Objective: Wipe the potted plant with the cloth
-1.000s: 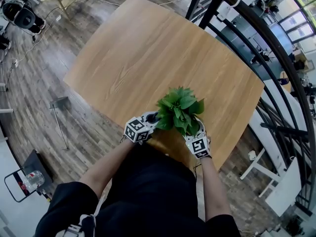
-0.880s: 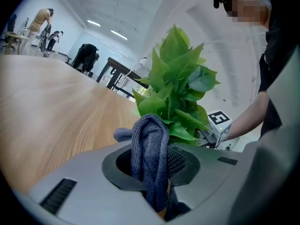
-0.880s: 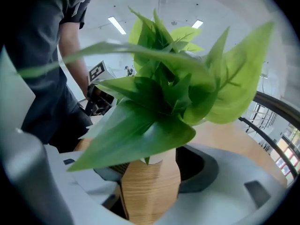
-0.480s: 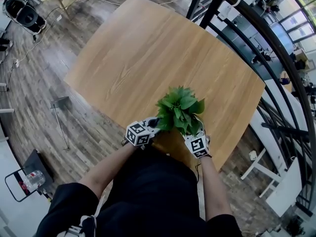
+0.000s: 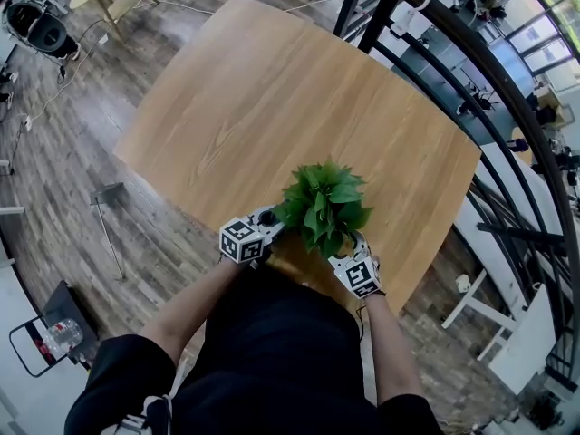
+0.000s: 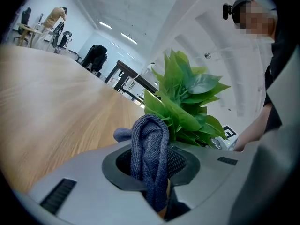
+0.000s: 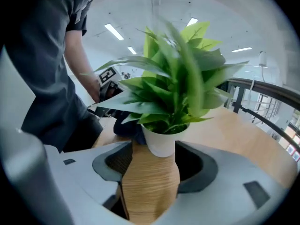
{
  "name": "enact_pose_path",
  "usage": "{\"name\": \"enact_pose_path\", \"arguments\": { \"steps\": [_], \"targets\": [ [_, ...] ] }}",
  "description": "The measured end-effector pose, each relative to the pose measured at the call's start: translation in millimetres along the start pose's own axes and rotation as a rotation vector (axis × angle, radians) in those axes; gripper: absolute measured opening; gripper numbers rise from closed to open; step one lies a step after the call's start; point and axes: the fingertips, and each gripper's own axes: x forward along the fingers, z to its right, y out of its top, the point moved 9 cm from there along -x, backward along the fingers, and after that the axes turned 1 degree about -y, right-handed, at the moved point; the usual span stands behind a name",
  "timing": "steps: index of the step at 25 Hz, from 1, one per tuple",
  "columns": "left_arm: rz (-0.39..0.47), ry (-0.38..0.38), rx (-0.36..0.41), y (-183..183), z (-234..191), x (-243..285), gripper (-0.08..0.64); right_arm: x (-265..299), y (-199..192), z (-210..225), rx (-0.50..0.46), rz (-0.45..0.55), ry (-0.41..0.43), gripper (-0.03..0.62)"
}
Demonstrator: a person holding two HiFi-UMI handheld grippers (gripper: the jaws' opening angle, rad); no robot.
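A small potted plant (image 5: 322, 205) with glossy green leaves stands in a white pot (image 7: 160, 142) near the front edge of the wooden table (image 5: 272, 89). My left gripper (image 6: 157, 191) is shut on a grey-blue knitted cloth (image 6: 150, 153), which sticks up between its jaws just left of the plant's leaves (image 6: 183, 102). In the head view the left gripper (image 5: 263, 225) sits against the foliage's left side. My right gripper (image 7: 157, 172) is open, its jaws standing either side of the pot's base. The right gripper (image 5: 349, 256) is partly hidden under the leaves.
A black curved railing (image 5: 489, 71) runs past the table's far right side, with a lower level beyond it. Wooden floor (image 5: 72, 170) lies to the left, with a chair (image 5: 41, 30) far off. The person's torso stands close to the table's front edge.
Both grippers stay at the plant's sides, the left still holding the cloth. The whole view has drifted slightly; nothing was let go or picked up.
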Motion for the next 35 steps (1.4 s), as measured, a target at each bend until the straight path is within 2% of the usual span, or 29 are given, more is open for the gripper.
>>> {"name": "enact_pose_path", "arguments": {
  "steps": [3, 9, 13, 18, 23, 27, 31, 35],
  "targets": [
    [-0.019, -0.02, 0.02, 2.8, 0.3, 1.9, 0.087, -2.0, 2.5, 19.9, 0.01, 0.008, -0.069, 0.268],
    [-0.037, -0.037, 0.056, 3.9, -0.5, 2.4, 0.087, 10.1, 24.5, 25.2, -0.124, -0.021, -0.004, 0.27],
    [-0.07, -0.075, 0.094, 2.9, 10.2, 4.4, 0.087, 9.2, 22.0, 25.5, -0.112, -0.014, -0.014, 0.269],
    [-0.064, -0.08, 0.083, -12.1, 8.6, 3.0, 0.087, 9.5, 22.8, 25.4, -0.104, -0.006, -0.024, 0.269],
    [-0.13, -0.147, 0.098, -23.6, 23.7, 7.0, 0.087, 11.5, 24.8, 26.7, -0.102, -0.006, -0.029, 0.268],
    [-0.094, -0.111, 0.069, -28.9, 16.9, 5.4, 0.087, 13.2, 25.9, 24.1, -0.095, -0.006, -0.031, 0.268],
    [-0.097, -0.095, 0.078, -18.3, 14.8, 1.9, 0.089, 10.5, 23.6, 13.8, -0.097, -0.005, -0.026, 0.268],
    [-0.067, -0.042, 0.085, -6.6, 3.6, -2.7, 0.089, 6.7, 20.4, -4.8, -0.098, 0.003, 0.009, 0.268]
  ]
}}
